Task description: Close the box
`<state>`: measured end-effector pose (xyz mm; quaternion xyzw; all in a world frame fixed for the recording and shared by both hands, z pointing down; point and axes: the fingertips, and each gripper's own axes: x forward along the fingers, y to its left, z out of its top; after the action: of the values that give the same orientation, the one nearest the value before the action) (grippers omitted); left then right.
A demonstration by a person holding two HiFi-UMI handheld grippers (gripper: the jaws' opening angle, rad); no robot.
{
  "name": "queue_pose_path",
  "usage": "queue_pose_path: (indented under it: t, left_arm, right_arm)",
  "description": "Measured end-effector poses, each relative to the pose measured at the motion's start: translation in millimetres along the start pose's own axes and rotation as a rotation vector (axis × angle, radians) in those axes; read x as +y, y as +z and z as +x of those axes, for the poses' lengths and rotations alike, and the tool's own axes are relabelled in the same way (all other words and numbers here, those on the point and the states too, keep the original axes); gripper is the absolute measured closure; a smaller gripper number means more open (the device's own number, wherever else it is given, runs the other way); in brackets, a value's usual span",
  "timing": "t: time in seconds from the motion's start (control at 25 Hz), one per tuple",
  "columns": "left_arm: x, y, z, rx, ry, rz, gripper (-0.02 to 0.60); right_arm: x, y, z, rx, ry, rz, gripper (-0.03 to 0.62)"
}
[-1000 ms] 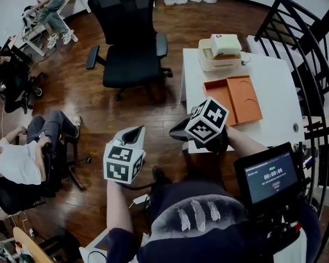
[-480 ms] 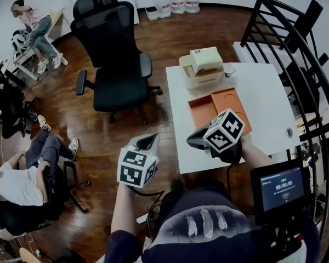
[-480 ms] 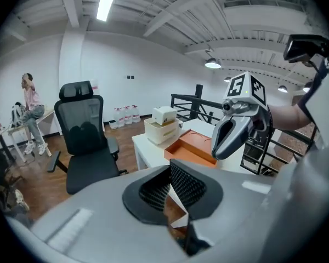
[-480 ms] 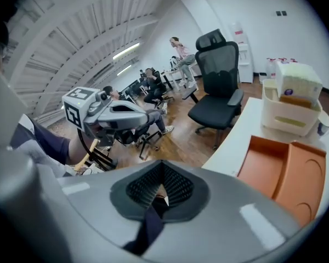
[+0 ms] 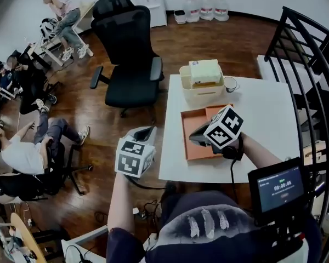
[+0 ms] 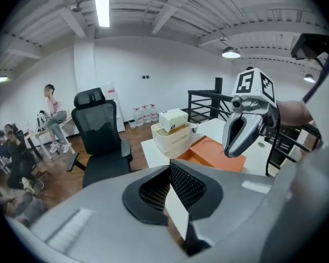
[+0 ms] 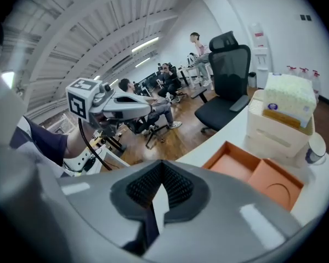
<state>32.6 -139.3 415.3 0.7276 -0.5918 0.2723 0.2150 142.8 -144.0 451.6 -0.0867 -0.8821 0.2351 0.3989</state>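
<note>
Where the orange box lies on the white worktop, it is open, with its two shallow halves flat and side by side near the worktop's left edge. In the right gripper view one half is a plain tray with nothing in it. The other half carries a round recess, which is also bare.

Behind the box, at the worktop's far edge, stands a cream bin. A pale pack rests in its top and rises above the rim, and what lies under the pack cannot be made out. A small cup stands just beside the bin on its right; its contents cannot be told.

The right hand-held gripper hangs over the near part of the box and hides some of it in the head view. Its jaws are pressed together with nothing between them. The left hand-held gripper is off the worktop's left edge, above the wooden floor, its jaws likewise together and empty. A black office chair stands on the floor beside the worktop.
</note>
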Motion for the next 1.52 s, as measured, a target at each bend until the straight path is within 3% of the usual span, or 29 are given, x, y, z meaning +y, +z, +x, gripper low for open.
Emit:
queue_pose_path:
  t: [0.2, 0.56, 0.72, 0.92, 1.24, 1.52]
  left_arm:
    - [-17, -10, 10, 0.029, 0.047, -0.168, 0.566]
    - [1, -86, 68, 0.181, 0.095, -0.278, 0.566]
    - [3, -99, 97, 0.234, 0.047, -0.272, 0.566]
    - [-1, -113, 131, 0.301, -0.007, -0.246, 0.566]
    - [-14, -131, 167, 0.355, -0.020, -0.276, 0.566]
    - [-19, -134, 176, 0.378, -0.025, -0.295, 0.566]
  right_arm:
    - [-30, -15, -48, 0.047, -0.006, 0.001, 0.589]
    - [-126, -77, -107, 0.096, -0.269, 0.160, 0.589]
    - [-155, -115, -124, 0.155, -0.376, 0.210, 0.589]
    - [-185, -167, -130, 0.245, -0.443, 0.268, 0.589]
    - [-223, -220, -113, 0.304, -0.447, 0.364, 0.589]
    - [-234, -228, -105, 0.314, -0.435, 0.383, 0.589]
